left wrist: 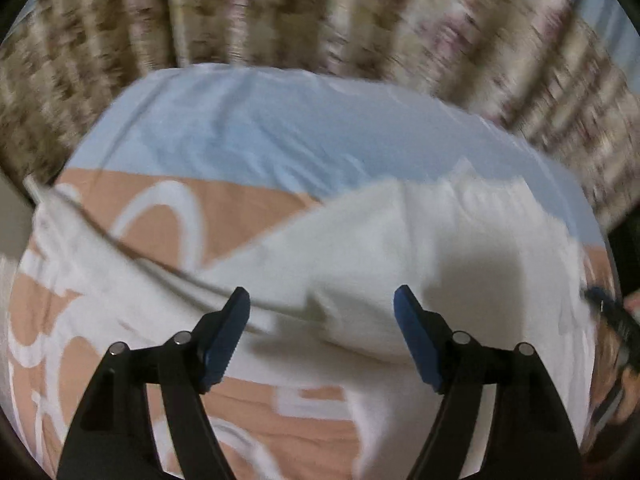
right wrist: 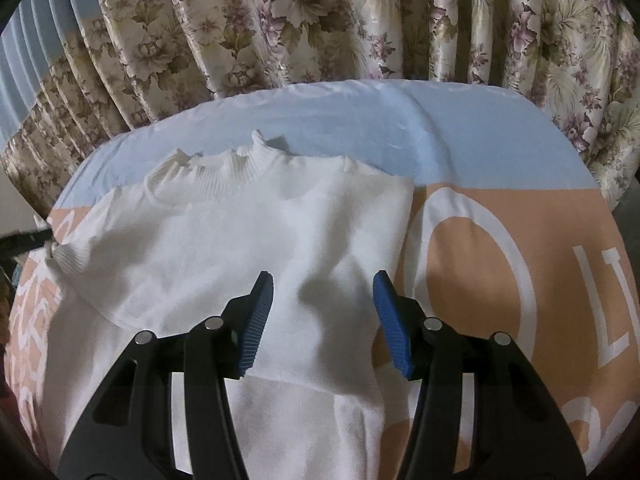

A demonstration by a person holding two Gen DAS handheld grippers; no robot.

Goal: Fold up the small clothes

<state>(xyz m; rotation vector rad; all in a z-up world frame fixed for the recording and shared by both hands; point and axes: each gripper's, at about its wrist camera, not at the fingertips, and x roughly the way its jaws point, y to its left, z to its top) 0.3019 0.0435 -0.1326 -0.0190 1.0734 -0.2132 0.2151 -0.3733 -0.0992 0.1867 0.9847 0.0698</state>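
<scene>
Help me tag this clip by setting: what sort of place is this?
Most likely a bedroom at home. A white sweater lies on a blue and peach printed bedsheet over what looks like a bed, and floral curtains hang right behind it.
</scene>
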